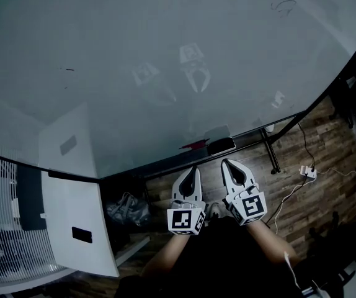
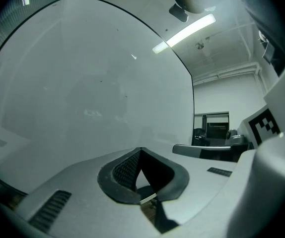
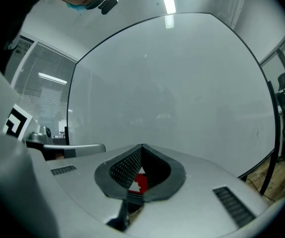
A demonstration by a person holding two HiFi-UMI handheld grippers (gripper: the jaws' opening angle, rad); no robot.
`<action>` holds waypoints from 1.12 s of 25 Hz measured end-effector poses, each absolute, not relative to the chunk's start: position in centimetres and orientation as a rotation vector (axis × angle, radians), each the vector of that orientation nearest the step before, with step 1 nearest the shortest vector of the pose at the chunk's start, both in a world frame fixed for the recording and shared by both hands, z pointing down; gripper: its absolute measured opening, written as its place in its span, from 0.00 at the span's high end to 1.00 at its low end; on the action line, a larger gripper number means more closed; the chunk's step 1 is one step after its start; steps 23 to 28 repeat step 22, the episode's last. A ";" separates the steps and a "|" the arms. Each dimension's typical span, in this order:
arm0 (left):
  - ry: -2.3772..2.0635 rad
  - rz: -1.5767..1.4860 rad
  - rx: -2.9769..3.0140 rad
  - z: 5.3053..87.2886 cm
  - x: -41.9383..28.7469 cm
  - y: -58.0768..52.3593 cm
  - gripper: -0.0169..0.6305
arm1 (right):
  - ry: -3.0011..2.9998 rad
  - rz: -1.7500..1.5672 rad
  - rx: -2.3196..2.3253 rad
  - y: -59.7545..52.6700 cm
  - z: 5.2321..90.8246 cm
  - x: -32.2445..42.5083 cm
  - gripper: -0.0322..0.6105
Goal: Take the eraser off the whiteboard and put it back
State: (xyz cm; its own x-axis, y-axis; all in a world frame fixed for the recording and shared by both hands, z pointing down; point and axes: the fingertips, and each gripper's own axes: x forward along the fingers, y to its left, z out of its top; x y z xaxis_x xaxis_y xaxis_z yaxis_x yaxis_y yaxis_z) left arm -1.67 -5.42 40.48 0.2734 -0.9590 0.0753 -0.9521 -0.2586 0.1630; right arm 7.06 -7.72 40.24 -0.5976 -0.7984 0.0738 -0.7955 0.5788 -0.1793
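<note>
1. Wooden flooring (image 1: 302, 197) is seen below a large whiteboard (image 1: 165, 61), whose surface is almost blank.
2. On the board's bottom ledge (image 1: 249, 135) the dark eraser (image 1: 220, 146) is laid flat, with a red item (image 1: 193, 144) just beside it.
3. The left gripper (image 1: 192, 169) and right gripper (image 1: 226, 162) are held side by side just short of the ledge, apart from the eraser. Both pairs of jaws are pressed together, and nothing is gripped in either.

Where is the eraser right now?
In the head view the eraser lies on the bottom ledge of the whiteboard, just right of a small red thing, directly ahead of the right tool.
</note>
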 end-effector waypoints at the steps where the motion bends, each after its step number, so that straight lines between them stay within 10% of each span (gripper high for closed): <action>1: -1.790 -0.056 2.363 40.5 -1.7 -5.4 0.97 | 2.781 -0.301 -1.393 -7.6 40.1 7.0 0.93; 28: -1.783 -0.064 2.382 40.9 -1.0 -4.7 0.97 | 2.804 -0.216 -1.289 -6.5 39.1 6.3 0.93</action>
